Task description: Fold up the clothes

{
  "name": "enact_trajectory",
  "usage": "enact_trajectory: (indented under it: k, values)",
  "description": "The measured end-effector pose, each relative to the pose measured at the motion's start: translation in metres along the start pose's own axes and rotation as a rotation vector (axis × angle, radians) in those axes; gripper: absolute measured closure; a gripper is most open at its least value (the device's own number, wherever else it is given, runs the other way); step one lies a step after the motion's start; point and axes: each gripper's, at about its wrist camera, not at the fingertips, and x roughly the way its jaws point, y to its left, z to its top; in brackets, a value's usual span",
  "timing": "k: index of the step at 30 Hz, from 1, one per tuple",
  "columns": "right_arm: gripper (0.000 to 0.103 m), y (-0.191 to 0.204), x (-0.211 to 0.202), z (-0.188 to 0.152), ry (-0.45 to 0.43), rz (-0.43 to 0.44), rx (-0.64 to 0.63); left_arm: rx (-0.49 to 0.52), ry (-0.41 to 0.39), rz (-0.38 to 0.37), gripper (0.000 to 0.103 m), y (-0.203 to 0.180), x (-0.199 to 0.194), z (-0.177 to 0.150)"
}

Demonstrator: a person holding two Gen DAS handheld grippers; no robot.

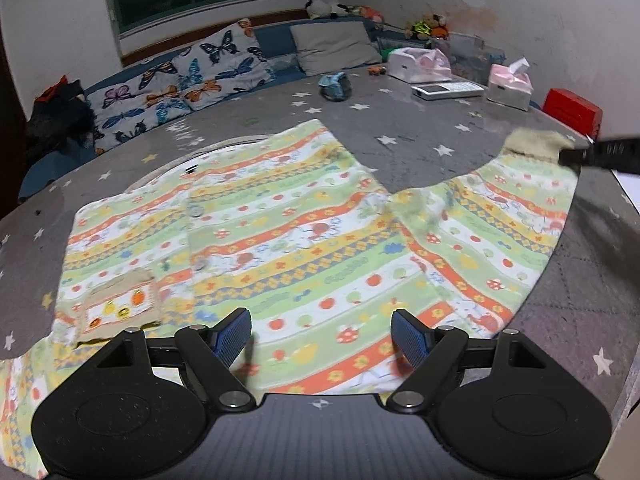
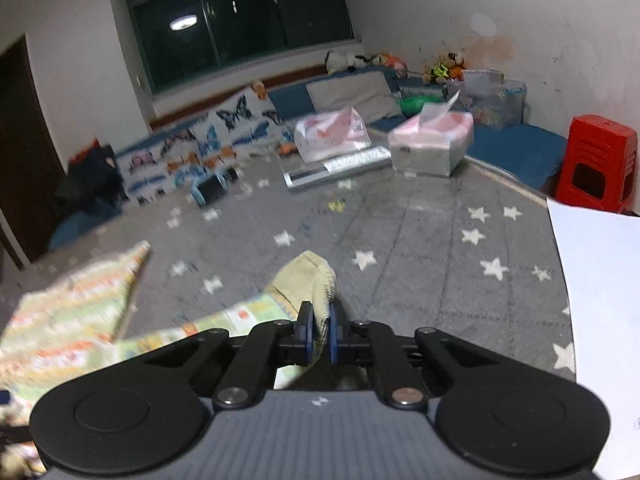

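Note:
A small striped shirt (image 1: 280, 236) with fruit and flower prints lies spread flat on the grey star-patterned table cover (image 1: 400, 120). It has a buttoned front and a pocket patch (image 1: 116, 304) at the lower left. My left gripper (image 1: 322, 336) hovers over the shirt's near hem, open, with nothing between its blue pads (image 1: 234, 336). My right gripper (image 2: 320, 334) is shut on the beige ribbed cuff (image 2: 316, 276) of the shirt's sleeve (image 1: 496, 224). In the left wrist view that gripper's dark finger (image 1: 600, 154) shows at the right edge, at the cuff (image 1: 536, 142).
At the table's far side lie a tissue box (image 1: 510, 86), a plastic bag (image 1: 420, 65), a flat white device (image 1: 446, 90) and a small blue item (image 1: 334, 85). A white sheet (image 2: 600, 300) lies at the right. A red stool (image 2: 600, 160) stands beyond, with butterfly cushions (image 1: 180, 84) behind.

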Motion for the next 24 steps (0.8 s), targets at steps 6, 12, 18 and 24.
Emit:
enact_trajectory:
  k: [6,12,18,24]
  values:
    - [0.096,0.016,-0.027,0.014,-0.049,0.039,-0.031,0.047,-0.021,0.009,0.021,-0.015,0.006,0.0]
    - [0.096,0.053,-0.06,0.035,-0.113,0.128,-0.076,-0.024,-0.076,0.011,0.021,0.013,-0.023,-0.002]
    - [0.096,0.117,-0.085,0.048,-0.141,0.264,-0.171,-0.107,-0.12,0.107,0.019,0.065,-0.06,-0.026]
    - [0.096,0.198,-0.081,0.039,-0.108,0.41,-0.295,-0.228,-0.128,0.192,0.019,0.118,-0.09,-0.062]
